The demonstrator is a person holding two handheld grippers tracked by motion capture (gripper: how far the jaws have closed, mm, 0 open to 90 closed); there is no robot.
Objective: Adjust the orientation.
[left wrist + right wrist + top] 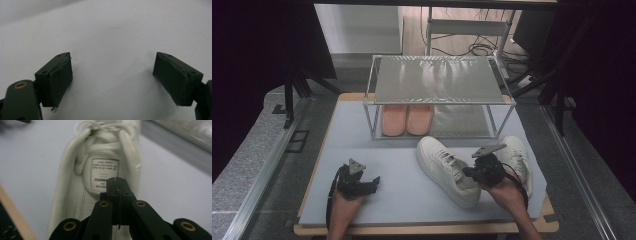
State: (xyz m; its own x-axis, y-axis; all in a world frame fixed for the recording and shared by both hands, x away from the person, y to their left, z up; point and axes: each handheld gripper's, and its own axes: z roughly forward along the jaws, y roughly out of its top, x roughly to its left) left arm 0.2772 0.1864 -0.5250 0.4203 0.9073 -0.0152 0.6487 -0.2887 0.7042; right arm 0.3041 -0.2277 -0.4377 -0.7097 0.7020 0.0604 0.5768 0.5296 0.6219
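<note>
A white sneaker (443, 165) lies slanted on the pale mat, toe toward the rack. In the right gripper view the same sneaker (75, 182) runs away from me, its insole label showing. My right gripper (468, 173) hovers over the sneaker's heel opening. In its own view the right gripper (116, 181) has its jaws pressed together over the label, with nothing visible between them. A second white sneaker (518, 152) lies just right of that hand. My left gripper (373, 183) rests low over the mat at front left. The left gripper (112, 77) stands open over bare mat.
A metal two-shelf rack (437, 80) stands at the back of the mat (362, 150). A pair of pink slippers (407, 120) sits on the left of its lower shelf. The wooden board edge (422, 229) runs along the front. Rails flank both sides.
</note>
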